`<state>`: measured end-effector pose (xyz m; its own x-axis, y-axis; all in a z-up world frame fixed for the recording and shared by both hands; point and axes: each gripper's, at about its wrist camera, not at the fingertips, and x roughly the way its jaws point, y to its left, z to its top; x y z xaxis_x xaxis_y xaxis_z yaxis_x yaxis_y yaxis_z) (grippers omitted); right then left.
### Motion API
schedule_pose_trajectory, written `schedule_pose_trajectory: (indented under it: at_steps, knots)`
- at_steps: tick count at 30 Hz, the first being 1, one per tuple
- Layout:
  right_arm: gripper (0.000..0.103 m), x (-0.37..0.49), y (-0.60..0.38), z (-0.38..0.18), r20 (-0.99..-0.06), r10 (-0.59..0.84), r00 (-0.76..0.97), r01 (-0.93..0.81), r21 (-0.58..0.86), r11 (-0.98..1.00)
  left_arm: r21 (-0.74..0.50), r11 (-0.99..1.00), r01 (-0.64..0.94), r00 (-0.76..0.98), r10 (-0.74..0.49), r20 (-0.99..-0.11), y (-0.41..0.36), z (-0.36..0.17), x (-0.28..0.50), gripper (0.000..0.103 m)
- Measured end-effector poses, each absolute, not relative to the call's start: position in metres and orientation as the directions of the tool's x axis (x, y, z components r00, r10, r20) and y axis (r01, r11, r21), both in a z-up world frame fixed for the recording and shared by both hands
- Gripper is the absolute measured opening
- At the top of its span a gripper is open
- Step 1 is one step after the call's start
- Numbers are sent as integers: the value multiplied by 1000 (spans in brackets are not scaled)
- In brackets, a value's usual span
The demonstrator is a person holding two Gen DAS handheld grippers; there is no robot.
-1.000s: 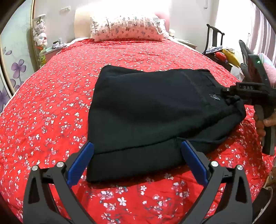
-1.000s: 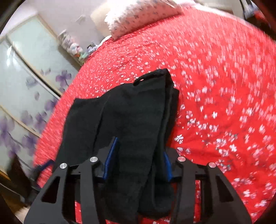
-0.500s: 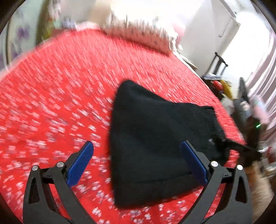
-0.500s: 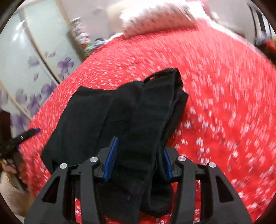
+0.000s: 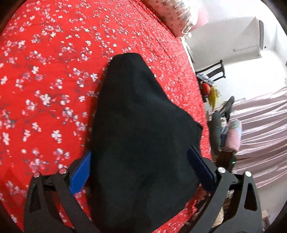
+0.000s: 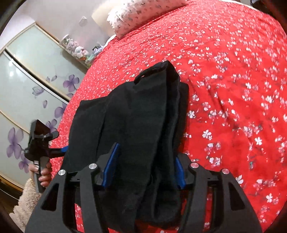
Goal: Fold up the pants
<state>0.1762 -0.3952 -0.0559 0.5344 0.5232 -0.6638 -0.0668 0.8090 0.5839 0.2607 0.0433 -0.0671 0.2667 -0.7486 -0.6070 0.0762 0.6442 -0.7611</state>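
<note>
The folded black pants (image 5: 140,136) lie on the red flowered bedspread (image 5: 44,80). My left gripper (image 5: 141,170) is open, its blue pads on either side of the near end of the pants. My right gripper (image 6: 143,164) is shut on the waistband end of the pants (image 6: 143,114), the thick folded cloth bunched between its blue pads. The left gripper also shows in the right wrist view (image 6: 59,151) at the pants' left edge, held by a hand.
A flowered pillow (image 6: 140,12) lies at the head of the bed. Sliding wardrobe doors with purple flowers (image 6: 26,93) stand along one side. A dark chair (image 5: 213,71) with clutter and pink curtains (image 5: 260,129) stand past the other bed edge.
My left gripper has swung around and moved in over the pants' end, which now lies between its open fingers. My right gripper keeps its hold on the waistband end.
</note>
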Motion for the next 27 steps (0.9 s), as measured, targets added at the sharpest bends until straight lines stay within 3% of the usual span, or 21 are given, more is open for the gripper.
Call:
schedule_pose_trajectory:
  at_steps: [4, 6, 8, 10, 12, 17, 27]
  knots:
    - [58, 175, -405, -69, -610, 581, 538, -46, 668, 743, -759, 649, 60, 266, -743, -614, 43, -70, 255, 58]
    - [58, 173, -406, -71, -592, 589, 550, -51, 680, 731, -742, 668, 59, 265, -727, -633, 44, -70, 255, 47]
    - [50, 172, -403, -69, -590, 587, 554, -65, 673, 737, -739, 672, 47, 264, -722, -640, 49, -72, 252, 37]
    - [45, 168, -400, -65, -580, 589, 563, -85, 668, 739, -720, 692, 61, 278, -704, -653, 51, -70, 249, 20]
    - [41, 169, -400, -61, -569, 593, 570, -93, 672, 735, -694, 714, 93, 301, -684, -664, 47, -63, 245, 12]
    - [36, 169, -404, -56, -519, 625, 583, -83, 727, 682, -672, 729, 135, 349, -669, -656, 43, -49, 241, 8]
    - [34, 177, -413, -41, -430, 678, 596, -110, 793, 599, -672, 705, 227, 414, -694, -589, 31, -4, 238, 8]
